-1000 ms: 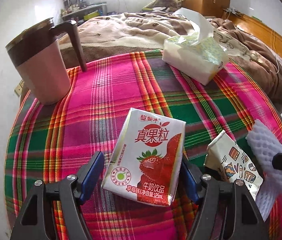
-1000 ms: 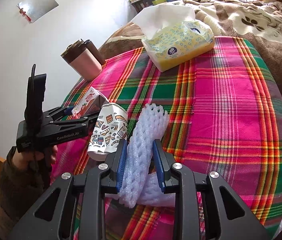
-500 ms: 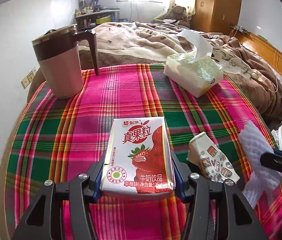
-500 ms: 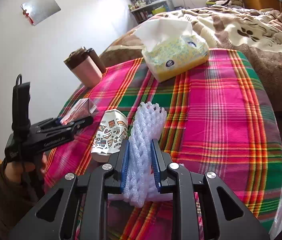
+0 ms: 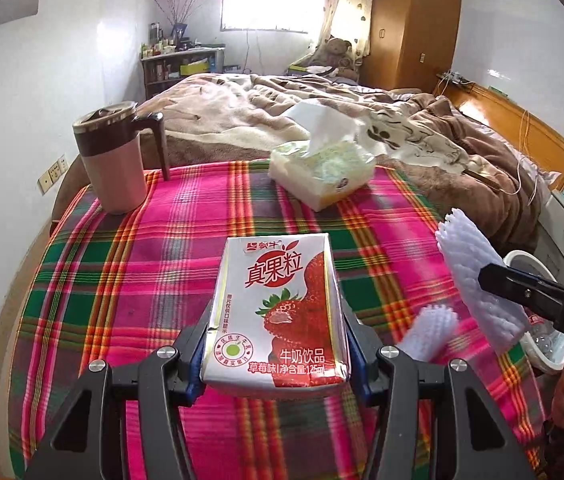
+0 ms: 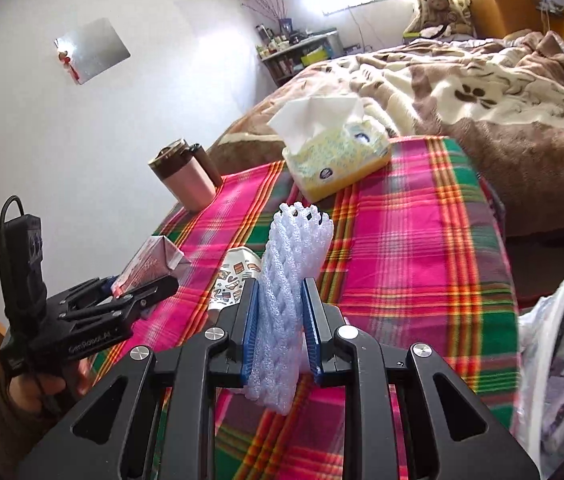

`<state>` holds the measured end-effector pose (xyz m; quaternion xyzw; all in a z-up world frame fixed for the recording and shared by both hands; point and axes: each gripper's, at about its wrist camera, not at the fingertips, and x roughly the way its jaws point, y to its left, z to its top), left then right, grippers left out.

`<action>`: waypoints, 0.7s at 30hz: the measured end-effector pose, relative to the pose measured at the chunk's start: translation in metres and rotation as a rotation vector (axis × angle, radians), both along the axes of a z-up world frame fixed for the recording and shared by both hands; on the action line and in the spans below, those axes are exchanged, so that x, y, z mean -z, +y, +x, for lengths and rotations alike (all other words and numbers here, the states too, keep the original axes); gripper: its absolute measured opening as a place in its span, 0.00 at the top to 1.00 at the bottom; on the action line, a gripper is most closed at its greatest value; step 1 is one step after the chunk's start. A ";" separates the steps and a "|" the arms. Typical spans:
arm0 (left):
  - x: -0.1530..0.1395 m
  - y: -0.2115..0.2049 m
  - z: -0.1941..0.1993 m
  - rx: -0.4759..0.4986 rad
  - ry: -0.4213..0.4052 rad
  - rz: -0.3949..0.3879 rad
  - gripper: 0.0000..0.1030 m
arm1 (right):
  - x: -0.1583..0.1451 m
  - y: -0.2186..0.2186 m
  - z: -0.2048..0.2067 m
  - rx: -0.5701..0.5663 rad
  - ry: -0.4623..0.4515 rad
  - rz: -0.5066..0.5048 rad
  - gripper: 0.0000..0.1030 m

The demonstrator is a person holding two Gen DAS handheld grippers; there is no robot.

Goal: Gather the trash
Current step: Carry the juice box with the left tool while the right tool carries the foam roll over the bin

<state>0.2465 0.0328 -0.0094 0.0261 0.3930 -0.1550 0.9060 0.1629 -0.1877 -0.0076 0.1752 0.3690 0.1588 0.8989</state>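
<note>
My left gripper [image 5: 275, 354] is shut on a white and red strawberry milk carton [image 5: 282, 312] and holds it lifted above the plaid tablecloth [image 5: 169, 264]; it also shows in the right wrist view [image 6: 149, 264]. My right gripper [image 6: 279, 324] is shut on a white foam fruit net [image 6: 290, 280], raised off the table; the net also shows at the right of the left wrist view [image 5: 478, 284]. A patterned paper cup [image 6: 233, 280] lies on the cloth between the two grippers, partly hidden behind the net.
A pink mug with a brown lid [image 5: 111, 164] stands at the table's far left. A tissue pack [image 5: 322, 172] sits at the far middle. A white bin lined with a plastic bag [image 6: 562, 360] stands off the table's right edge. A bed [image 5: 362, 112] lies behind.
Both grippers have risen and tilted up. The left closed on the milk carton and lifted it off the cloth. The right lifted the foam net higher. The bin has come into view.
</note>
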 end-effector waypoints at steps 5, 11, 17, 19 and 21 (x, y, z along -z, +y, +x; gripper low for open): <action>-0.014 -0.017 -0.022 0.010 -0.024 -0.014 0.47 | -0.010 -0.016 -0.020 0.039 -0.040 -0.007 0.79; -0.027 -0.045 -0.049 0.042 -0.062 -0.016 0.47 | -0.021 -0.039 -0.043 0.093 -0.083 -0.037 0.79; -0.035 -0.081 -0.072 0.102 -0.079 -0.042 0.47 | -0.026 -0.067 -0.067 0.160 -0.107 -0.078 0.79; -0.035 -0.093 -0.079 0.127 -0.081 -0.056 0.47 | -0.028 -0.076 -0.075 0.187 -0.116 -0.098 0.79; -0.036 -0.106 -0.085 0.152 -0.081 -0.076 0.46 | -0.030 -0.086 -0.082 0.212 -0.121 -0.115 0.79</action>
